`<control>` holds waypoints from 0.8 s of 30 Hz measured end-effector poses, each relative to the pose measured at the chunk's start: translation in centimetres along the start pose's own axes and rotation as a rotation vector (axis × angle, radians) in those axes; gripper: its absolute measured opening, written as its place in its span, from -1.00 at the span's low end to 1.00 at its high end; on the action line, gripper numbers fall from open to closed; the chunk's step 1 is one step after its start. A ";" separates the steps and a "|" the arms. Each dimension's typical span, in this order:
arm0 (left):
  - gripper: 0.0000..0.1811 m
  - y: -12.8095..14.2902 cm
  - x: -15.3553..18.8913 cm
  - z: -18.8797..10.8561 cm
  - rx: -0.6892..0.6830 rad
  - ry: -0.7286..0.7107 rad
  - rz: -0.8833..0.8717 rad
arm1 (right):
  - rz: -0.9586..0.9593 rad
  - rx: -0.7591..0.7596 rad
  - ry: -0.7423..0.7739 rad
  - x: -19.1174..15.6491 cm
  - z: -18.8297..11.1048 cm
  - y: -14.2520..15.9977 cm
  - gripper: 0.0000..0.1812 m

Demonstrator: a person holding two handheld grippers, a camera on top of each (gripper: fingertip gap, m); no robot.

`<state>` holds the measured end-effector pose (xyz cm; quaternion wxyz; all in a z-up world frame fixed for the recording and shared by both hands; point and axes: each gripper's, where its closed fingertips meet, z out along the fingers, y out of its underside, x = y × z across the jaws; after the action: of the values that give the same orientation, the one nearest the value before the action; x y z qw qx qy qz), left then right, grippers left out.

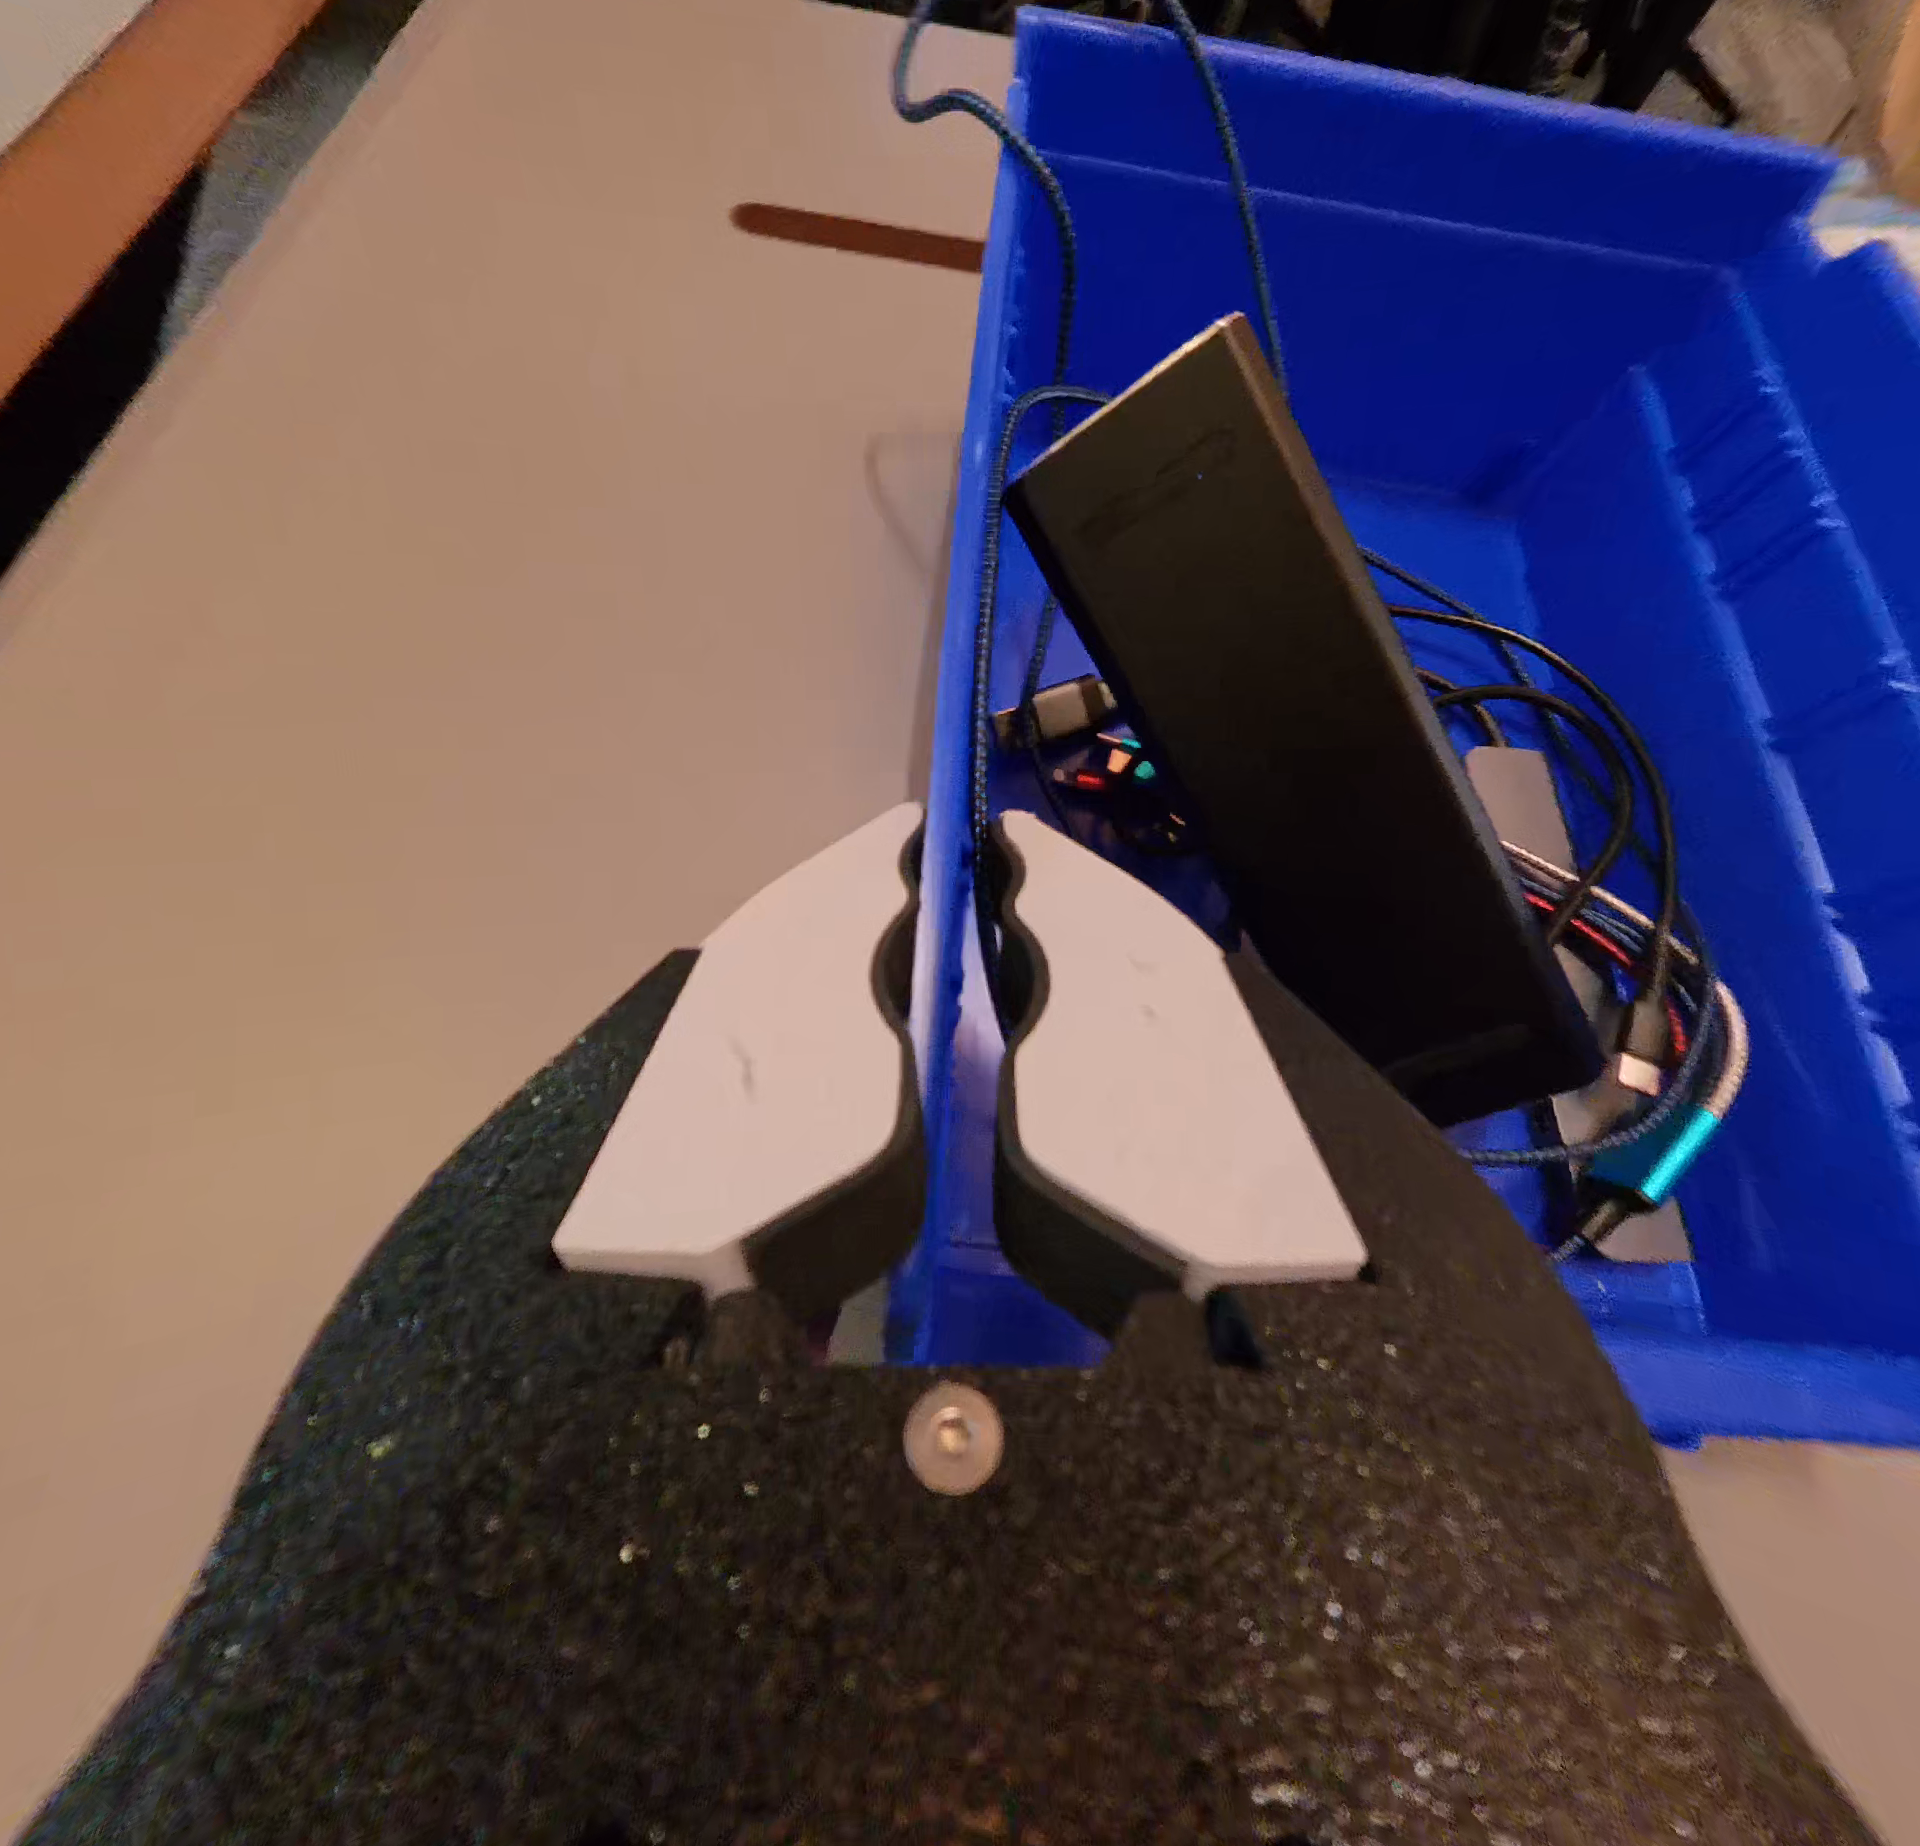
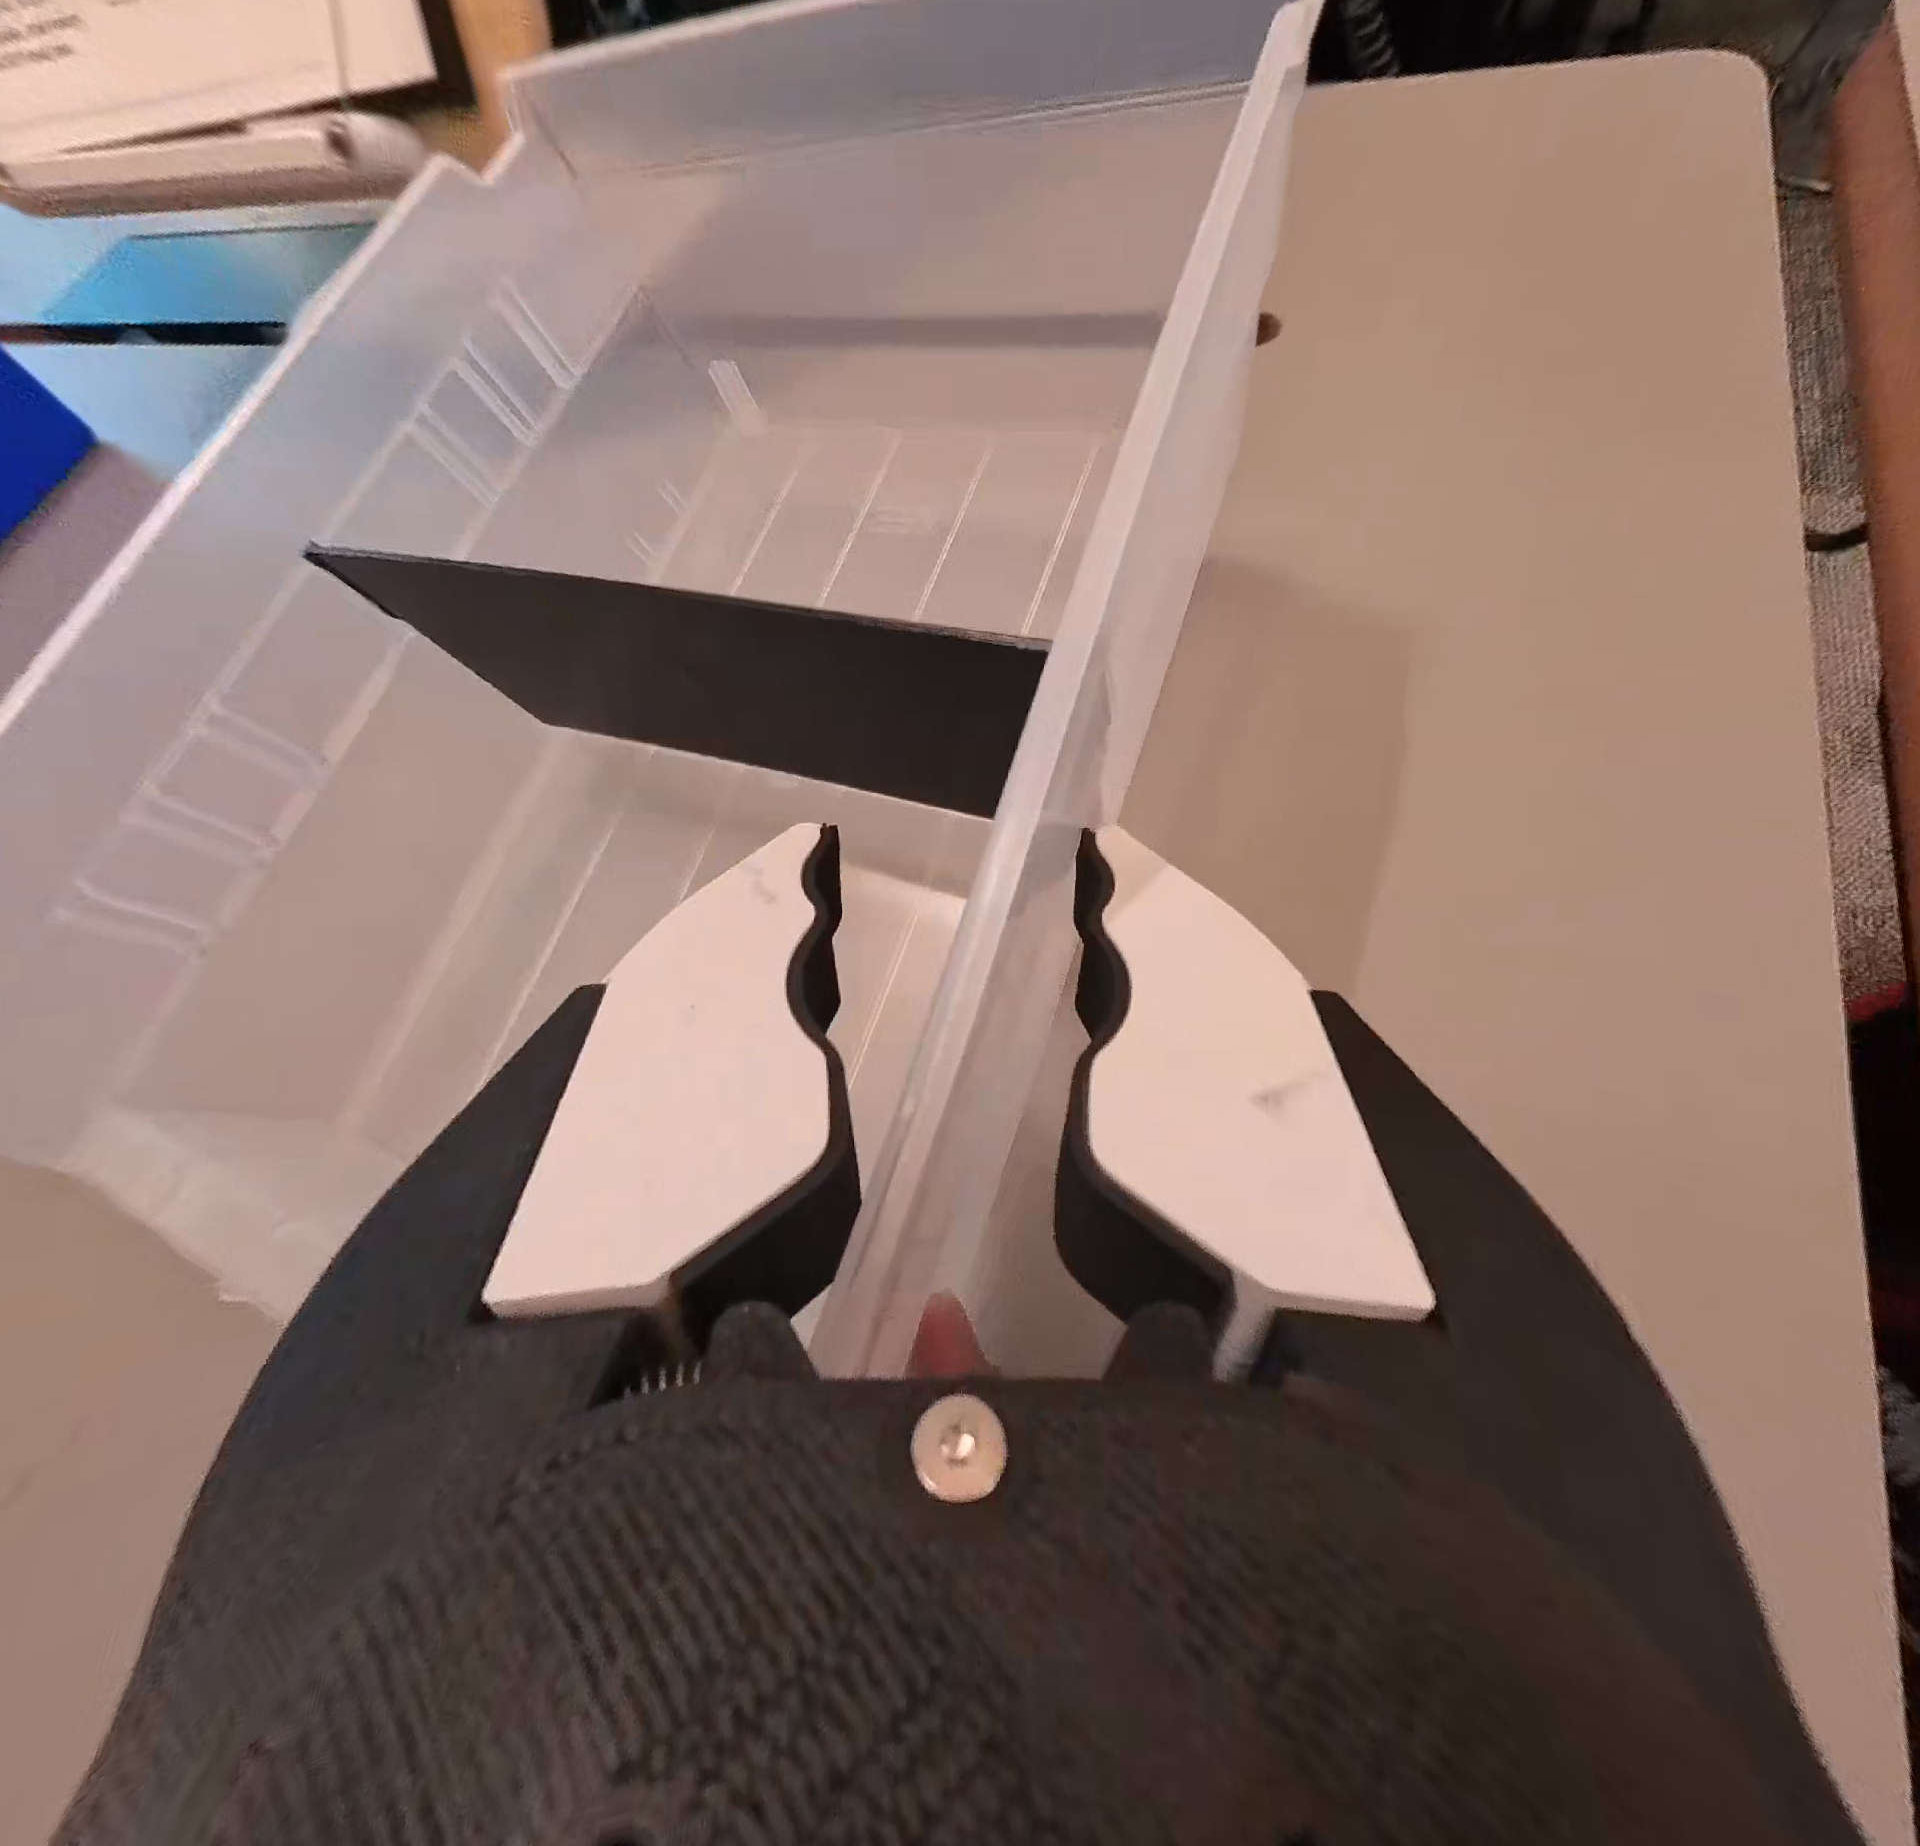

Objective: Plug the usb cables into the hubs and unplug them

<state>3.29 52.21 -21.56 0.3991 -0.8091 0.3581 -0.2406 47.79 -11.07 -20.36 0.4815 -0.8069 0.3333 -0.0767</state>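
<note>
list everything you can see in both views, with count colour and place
blue bin: 1, blue, on the table's right part in the left wrist view
black hub: 1, black, leaning tilted inside the blue bin
cables: several, black, red and braided, piled at the bin's floor
blue braided cable: 1, dark blue, draped over the bin's left wall
teal plug: 1, teal, near corner of the bin
table: 1, beige, under both bins
clear bin: 1, translucent white, on the table in the right wrist view
black divider: 1, black, across the clear bin
left tongs: 1, white and black, astride the blue bin's wall, narrow gap
right tongs: 1, white and black, open astride the clear bin's wall
</note>
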 end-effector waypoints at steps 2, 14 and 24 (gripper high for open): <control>-0.92 -0.7 1.2 1.5 0.010 0.028 0.003 | 0.018 -0.017 0.000 0.8 1.4 0.1 -0.52; -0.92 -2.3 2.3 4.3 0.011 0.014 0.069 | 0.043 -0.056 -0.060 0.9 5.2 -0.4 -0.47; -0.58 -4.7 2.8 -0.1 0.014 -0.005 0.157 | -0.131 0.222 0.249 0.2 -5.8 -7.0 0.18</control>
<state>6.83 52.02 -17.34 0.4232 -0.7763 0.4176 -0.2093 48.61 -13.20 -11.58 0.5167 -0.7529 0.3266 -0.2438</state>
